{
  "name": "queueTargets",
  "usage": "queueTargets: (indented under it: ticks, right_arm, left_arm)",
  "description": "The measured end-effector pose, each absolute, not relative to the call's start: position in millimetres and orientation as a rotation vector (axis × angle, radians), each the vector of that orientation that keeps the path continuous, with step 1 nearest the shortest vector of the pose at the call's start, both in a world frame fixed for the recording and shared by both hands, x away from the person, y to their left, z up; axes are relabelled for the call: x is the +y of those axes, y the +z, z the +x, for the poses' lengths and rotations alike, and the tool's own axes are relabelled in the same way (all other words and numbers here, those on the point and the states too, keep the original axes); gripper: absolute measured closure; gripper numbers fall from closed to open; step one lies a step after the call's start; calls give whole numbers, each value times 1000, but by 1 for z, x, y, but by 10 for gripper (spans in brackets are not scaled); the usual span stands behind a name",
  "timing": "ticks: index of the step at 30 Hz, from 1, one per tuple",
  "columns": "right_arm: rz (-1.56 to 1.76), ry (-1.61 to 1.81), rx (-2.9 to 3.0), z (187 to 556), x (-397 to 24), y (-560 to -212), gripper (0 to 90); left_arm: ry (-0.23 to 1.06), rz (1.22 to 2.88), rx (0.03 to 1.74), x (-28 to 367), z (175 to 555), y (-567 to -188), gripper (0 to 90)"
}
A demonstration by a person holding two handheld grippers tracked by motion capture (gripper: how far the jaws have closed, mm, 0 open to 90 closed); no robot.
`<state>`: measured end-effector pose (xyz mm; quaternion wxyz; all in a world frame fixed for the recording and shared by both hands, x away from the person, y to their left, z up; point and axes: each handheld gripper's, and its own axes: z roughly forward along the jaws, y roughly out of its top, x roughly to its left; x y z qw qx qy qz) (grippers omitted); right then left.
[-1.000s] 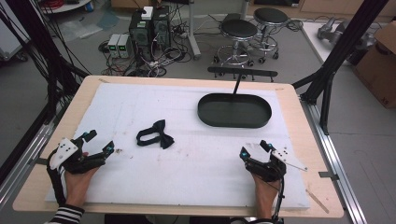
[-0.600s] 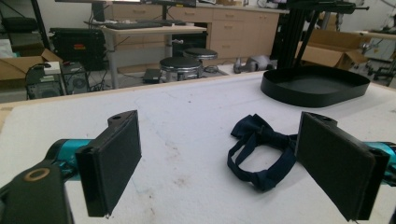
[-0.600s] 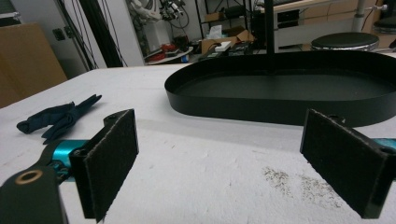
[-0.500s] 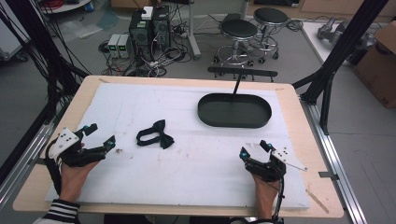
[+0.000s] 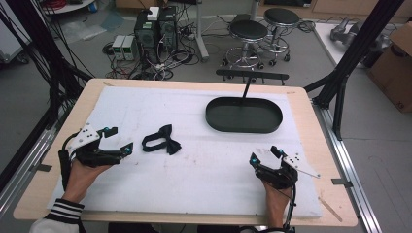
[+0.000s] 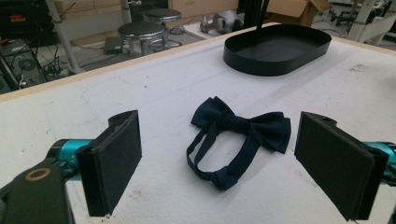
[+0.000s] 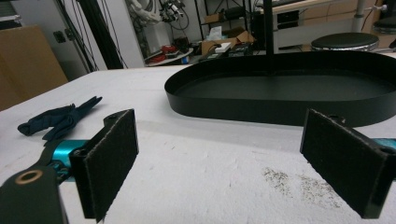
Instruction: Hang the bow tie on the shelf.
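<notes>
The left gripper (image 5: 118, 139) is spread wide with nothing between its black padded jaws, low over the white foam-covered table (image 5: 204, 170). Just ahead of it lies the dark navy fabric bow tie with its looped strap (image 6: 238, 135), flat on the foam and apart from both jaws. The right gripper (image 5: 265, 156) is likewise wide and empty. Ahead of its jaws sits the black oval metal tray (image 7: 280, 108); the bow tie lies well off to its left.

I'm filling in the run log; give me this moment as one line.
left gripper: open, aimed at bow tie | right gripper: open, facing black tray | bow tie: on white mat, untouched | tray: empty
</notes>
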<state>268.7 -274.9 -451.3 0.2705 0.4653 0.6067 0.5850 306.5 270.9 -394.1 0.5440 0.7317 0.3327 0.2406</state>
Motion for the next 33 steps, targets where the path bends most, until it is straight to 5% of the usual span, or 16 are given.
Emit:
queueTargets:
  ticks: [33]
  right_arm:
    - [1259, 1578, 1624, 269, -275, -451, 104]
  left_arm:
    - [347, 2153, 710, 197, 355, -390, 233]
